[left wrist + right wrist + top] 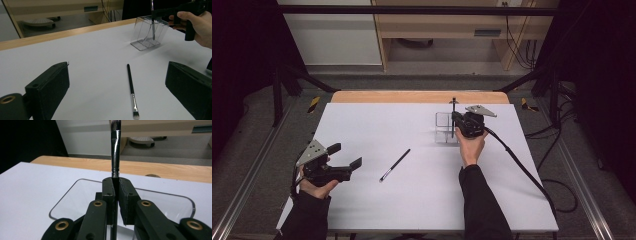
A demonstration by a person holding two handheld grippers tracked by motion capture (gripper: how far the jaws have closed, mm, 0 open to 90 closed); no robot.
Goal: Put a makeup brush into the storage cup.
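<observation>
— Right gripper view: the right claw [115,188] is clamped on a makeup brush [115,152], upright, bristles up, over the clear organizer [75,195] at the counter's [362,125] far side.
— So, mid-insertion?
— I'd judge so; next it needs a straight lowering, then release.
— And the left claw [117,82]?
— Wide open, holding nothing. A second brush [131,90] lies flat mid-counter, bristles toward the person, its length slanting away to the right.

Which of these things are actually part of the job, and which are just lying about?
In the job:
- brush clamped upright in the right hand-held gripper
- clear holder below it
- second brush lying on the table, probably next
- left hand-held gripper, open, waiting

Lying about:
- cables on the floor
- wooden furniture behind
</observation>
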